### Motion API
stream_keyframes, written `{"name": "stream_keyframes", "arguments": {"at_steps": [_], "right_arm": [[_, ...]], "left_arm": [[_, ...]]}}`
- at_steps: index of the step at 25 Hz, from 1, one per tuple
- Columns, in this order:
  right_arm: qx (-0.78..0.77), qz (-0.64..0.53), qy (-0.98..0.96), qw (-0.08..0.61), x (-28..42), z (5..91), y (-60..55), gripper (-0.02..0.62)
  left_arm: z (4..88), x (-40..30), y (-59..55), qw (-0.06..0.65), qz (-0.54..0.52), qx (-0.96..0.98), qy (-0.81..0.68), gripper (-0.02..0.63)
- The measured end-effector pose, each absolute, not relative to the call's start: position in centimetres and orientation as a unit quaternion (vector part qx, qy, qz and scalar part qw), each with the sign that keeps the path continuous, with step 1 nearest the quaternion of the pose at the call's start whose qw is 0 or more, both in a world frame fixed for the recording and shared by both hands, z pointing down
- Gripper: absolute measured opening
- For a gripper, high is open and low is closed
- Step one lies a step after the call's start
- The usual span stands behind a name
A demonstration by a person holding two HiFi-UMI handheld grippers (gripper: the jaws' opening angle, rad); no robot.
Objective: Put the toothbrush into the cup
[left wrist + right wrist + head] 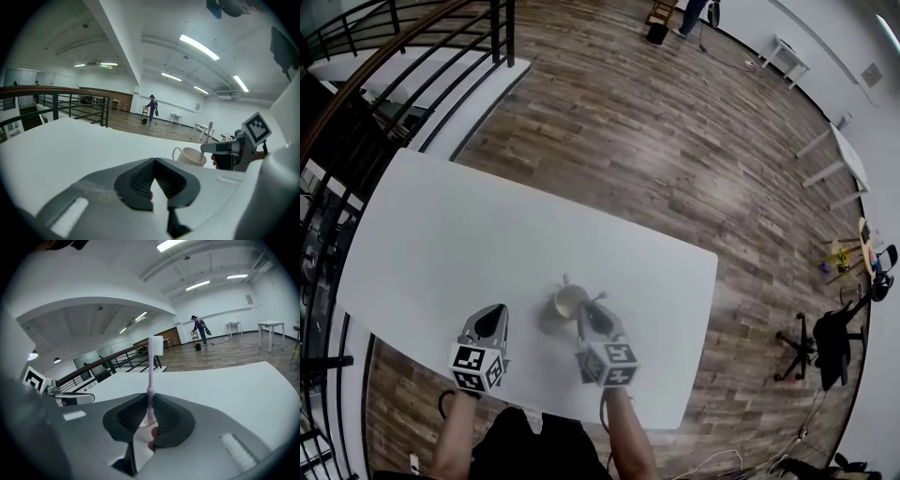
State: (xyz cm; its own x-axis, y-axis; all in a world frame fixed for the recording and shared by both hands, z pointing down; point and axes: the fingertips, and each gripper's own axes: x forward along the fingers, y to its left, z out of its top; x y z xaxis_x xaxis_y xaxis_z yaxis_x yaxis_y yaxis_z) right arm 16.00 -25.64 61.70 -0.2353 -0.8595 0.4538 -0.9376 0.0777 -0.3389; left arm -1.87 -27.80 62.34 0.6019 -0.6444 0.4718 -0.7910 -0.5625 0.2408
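Over the white table (487, 225), left gripper (494, 314) holds its jaws together on nothing, cup (568, 301) near its right, right gripper (586, 314) nipped narrowly on the upright toothbrush (151, 376), lower end at the cup's mouth; a tilted release or rim knock could topple the cup.
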Motion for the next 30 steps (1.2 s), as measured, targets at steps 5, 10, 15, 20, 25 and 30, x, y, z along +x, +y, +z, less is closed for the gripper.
{"name": "stream_keyframes", "arguments": {"at_steps": [5,10,15,20,25,30], "right_arm": [[0.615,0.290,-0.730,0.068,16.3,61.8,-25.6,0.087],[0.611,0.292,-0.732,0.066,16.2,62.1,-25.5,0.185],[0.625,0.290,-0.722,0.064,16.7,62.1,-25.4,0.230],[0.636,0.280,-0.717,0.063,17.1,61.3,-25.2,0.188],[0.650,0.270,-0.707,0.066,17.4,60.4,-24.9,0.091],[0.663,0.265,-0.697,0.068,17.4,59.8,-24.7,0.032]], "left_arm": [[62.2,-1.8,-28.0,0.220,0.168,0.867,-0.414,0.006],[62.3,-1.7,-28.0,0.221,0.167,0.868,-0.413,0.006],[62.3,-1.7,-27.9,0.220,0.165,0.870,-0.410,0.006],[61.7,-1.6,-28.0,0.217,0.161,0.872,-0.408,0.006],[60.9,-1.2,-28.2,0.213,0.154,0.877,-0.403,0.006],[60.3,-1.0,-28.2,0.210,0.150,0.882,-0.395,0.006]]}}
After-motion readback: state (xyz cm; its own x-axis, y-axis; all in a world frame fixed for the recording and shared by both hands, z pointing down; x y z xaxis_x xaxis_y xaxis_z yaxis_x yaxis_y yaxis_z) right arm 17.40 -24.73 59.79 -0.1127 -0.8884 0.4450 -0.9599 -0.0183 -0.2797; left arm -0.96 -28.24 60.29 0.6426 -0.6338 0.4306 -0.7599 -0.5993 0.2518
